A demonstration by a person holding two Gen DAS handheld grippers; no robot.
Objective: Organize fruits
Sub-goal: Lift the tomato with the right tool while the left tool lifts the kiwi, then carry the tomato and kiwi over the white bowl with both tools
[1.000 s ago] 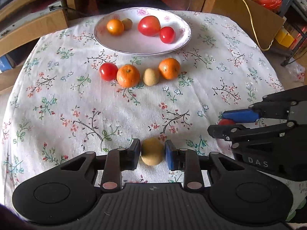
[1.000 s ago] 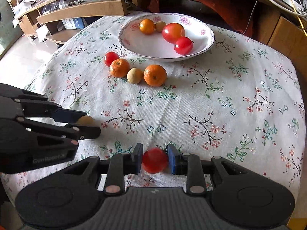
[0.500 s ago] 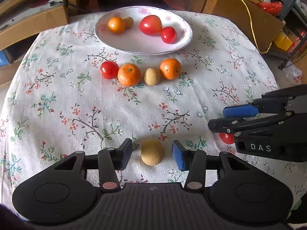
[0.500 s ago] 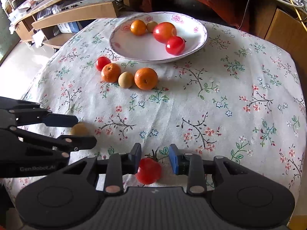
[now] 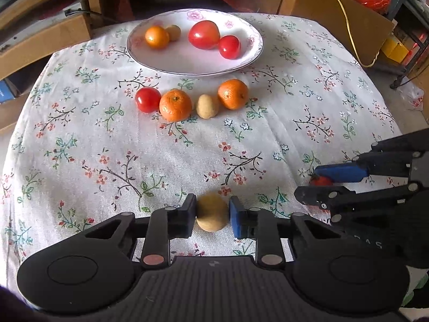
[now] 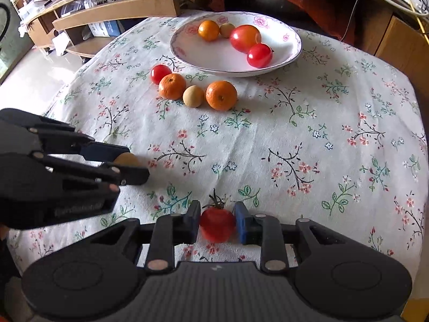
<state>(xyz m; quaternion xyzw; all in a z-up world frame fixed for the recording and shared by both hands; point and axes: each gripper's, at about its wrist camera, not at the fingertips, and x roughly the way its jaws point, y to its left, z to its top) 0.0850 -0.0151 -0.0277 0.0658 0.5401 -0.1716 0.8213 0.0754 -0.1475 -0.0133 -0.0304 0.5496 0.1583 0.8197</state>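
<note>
Little writing can be read: on the housing of the right gripper (image 5: 320, 186), as seen from the left wrist camera, the letters "A S" are made out, the rest being cut off by shadow; on the left gripper (image 6: 126, 166), as seen from the right wrist camera, a pale label is present but too blurred to be read.

A tan round fruit (image 5: 211, 211) — perhaps a longan or small potato, the kind cannot be settled — is clenched between the pads of the left gripper (image 5: 211, 213), low over the floral tablecloth (image 5: 107, 161). A red tomato (image 6: 217, 224) with its green stem upward is clamped between the pads of the right gripper (image 6: 217, 221); in the left wrist view only a sliver of it (image 5: 320, 181) is seen behind the blue pad.

Well ahead of both sets of jaws, a row of four is laid on the cloth: a small tomato (image 5: 147, 99), a mandarin (image 5: 175, 105), a second tan fruit (image 5: 207, 106) and another mandarin (image 5: 232, 94). Beyond the row, a white plate with pink flowers (image 5: 249, 53) is seen, holding an orange fruit (image 5: 156, 37), a tan fruit (image 5: 173, 32) half hidden behind it, a large tomato (image 5: 203, 35) and a smaller one (image 5: 229, 47).

The lower edge of each view is filled by the gripper body, so the cloth beneath is hidden.
</note>
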